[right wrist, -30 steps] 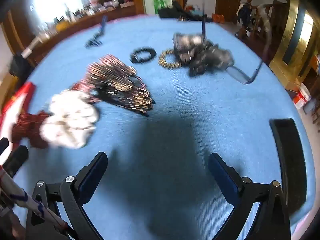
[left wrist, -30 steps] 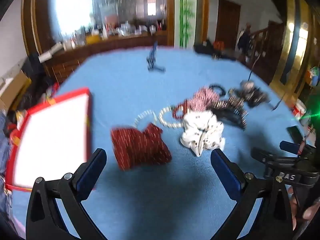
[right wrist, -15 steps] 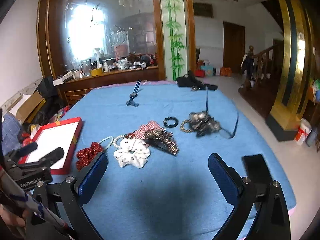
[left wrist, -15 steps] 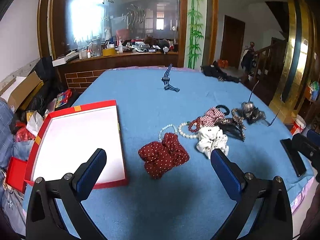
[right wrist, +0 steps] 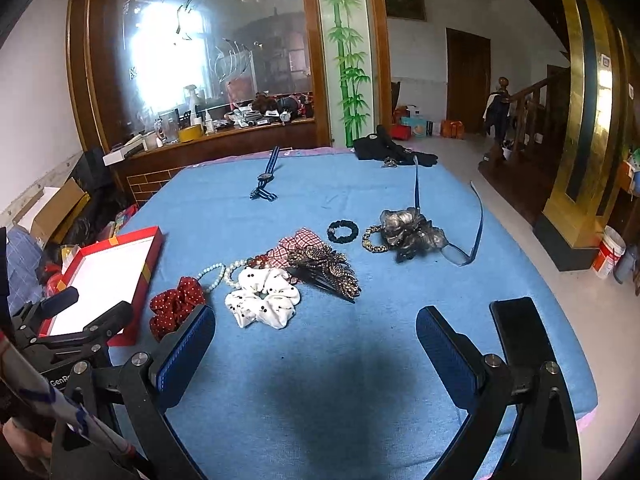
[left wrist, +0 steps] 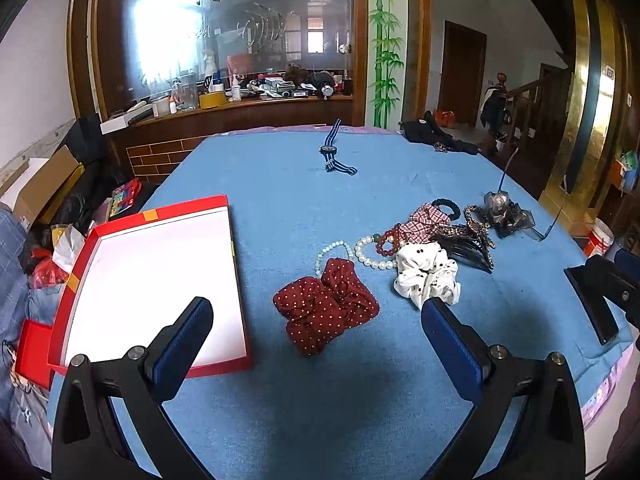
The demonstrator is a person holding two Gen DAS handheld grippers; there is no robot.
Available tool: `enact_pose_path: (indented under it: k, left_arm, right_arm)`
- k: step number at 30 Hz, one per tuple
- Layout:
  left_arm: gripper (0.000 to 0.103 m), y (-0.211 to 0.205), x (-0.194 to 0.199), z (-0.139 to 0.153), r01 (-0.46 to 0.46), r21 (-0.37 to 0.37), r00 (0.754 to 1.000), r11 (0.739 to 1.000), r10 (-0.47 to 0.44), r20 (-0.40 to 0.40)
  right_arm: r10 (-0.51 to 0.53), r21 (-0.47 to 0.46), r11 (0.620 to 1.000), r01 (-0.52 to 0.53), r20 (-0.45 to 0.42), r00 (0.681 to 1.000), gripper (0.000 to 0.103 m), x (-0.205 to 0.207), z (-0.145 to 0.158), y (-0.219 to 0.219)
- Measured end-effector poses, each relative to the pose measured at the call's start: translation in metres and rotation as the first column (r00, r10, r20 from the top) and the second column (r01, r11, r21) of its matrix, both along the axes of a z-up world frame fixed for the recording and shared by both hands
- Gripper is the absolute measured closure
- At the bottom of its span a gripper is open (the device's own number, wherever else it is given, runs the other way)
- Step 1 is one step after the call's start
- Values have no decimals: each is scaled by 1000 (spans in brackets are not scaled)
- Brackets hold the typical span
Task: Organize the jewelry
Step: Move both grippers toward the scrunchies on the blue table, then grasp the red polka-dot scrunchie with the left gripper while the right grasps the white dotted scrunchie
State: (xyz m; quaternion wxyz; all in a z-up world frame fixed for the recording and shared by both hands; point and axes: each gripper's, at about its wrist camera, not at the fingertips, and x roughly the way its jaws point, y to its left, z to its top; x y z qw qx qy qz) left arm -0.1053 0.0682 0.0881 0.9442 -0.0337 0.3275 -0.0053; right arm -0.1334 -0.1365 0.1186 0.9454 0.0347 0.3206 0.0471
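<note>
Both claws hang wide open and empty, and the red scrunchie (left wrist: 326, 308) sits just right of the red box (left wrist: 154, 276), dead ahead of the left gripper (left wrist: 318, 344), which looks nearer than the right gripper (right wrist: 314, 346).

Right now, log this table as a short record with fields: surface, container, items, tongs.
surface: blue cloth table
container: red box, open, white inside, nothing in it, at the left side
nearest items: dark red dotted scrunchie; white dotted scrunchie
beads: pearl bracelets, beside the scrunchies
far item: striped-strap watch, lying apart
right edge: black phone
left tongs: open, holding nothing
right tongs: open, holding nothing
</note>
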Motion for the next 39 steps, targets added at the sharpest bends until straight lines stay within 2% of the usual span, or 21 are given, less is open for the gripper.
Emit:
enact_pose_path:
  k: [3, 11, 13, 17, 19, 23, 25, 31, 34, 39]
  left_arm:
    - [0, 4, 0, -2, 1, -28, 1000, 1000, -1, -2]
    - [0, 6, 6, -6, 6, -25, 1000, 1000, -7, -25]
    - [0, 18, 16, -13, 33, -64, 996, 997, -38, -78]
    - [0, 39, 39, -24, 73, -87, 981, 994, -87, -175]
    - [0, 46, 46, -25, 87, -99, 975, 991, -105, -195]
    - [0, 53, 66, -22, 128, -184, 955, 975, -171, -242]
    - [0, 51, 74, -20, 135, -194, 949, 972, -183, -257]
    - [2, 32, 97, -23, 161, -146, 925, 976, -201, -323]
    - [11, 22, 108, -35, 176, -101, 913, 979, -201, -356]
    - [25, 14, 117, -54, 182, -69, 895, 981, -194, -401]
  right_arm:
    - [0, 2, 1000, 0, -7, 1000, 1, 1, -2, -1]
    - [10, 16, 1000, -9, -28, 1000, 1, 7, -8, 1]
    - [17, 29, 999, -15, -58, 998, 1, 13, -14, 0]
    - [24, 63, 998, -17, -111, 994, 2, 23, -26, -4]
    - [29, 79, 997, -20, -120, 992, 3, 24, -29, -5]
    - [31, 110, 994, -16, -139, 990, 5, 27, -34, -7]
    - [32, 117, 993, -14, -147, 989, 5, 27, -36, -8]
    - [16, 127, 992, 4, -152, 988, 5, 26, -36, -14]
    - [13, 137, 991, 9, -157, 987, 5, 27, -38, -17]
    - [21, 146, 989, 3, -168, 986, 5, 29, -41, -15]
